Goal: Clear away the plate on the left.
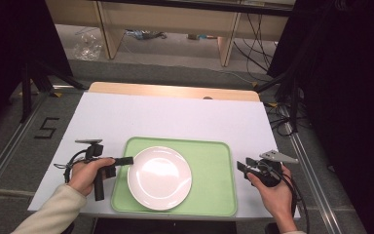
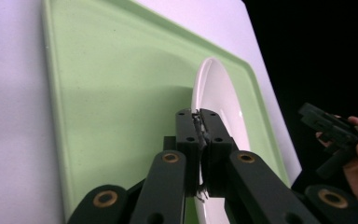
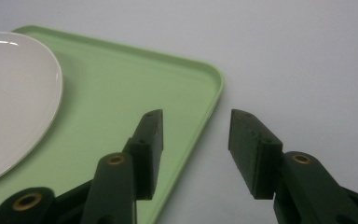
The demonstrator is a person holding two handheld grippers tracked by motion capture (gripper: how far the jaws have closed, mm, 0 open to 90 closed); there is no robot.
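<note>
A white plate lies on a light green tray near the table's front edge. My left gripper reaches in from the left, shut on the plate's left rim. In the left gripper view the two jaws pinch the thin rim of the plate, with the tray beneath. My right gripper is held just off the tray's right edge and stands open. In the right gripper view its jaws are spread over the tray's rim, nothing between them, and the plate lies at the far left.
The tray sits on a white table top with a wooden strip along its far edge. Beyond the table are a grey floor, wooden furniture legs and loose cables. Dark stands rise on both sides. The right hand and its gripper appear at the far right of the left gripper view.
</note>
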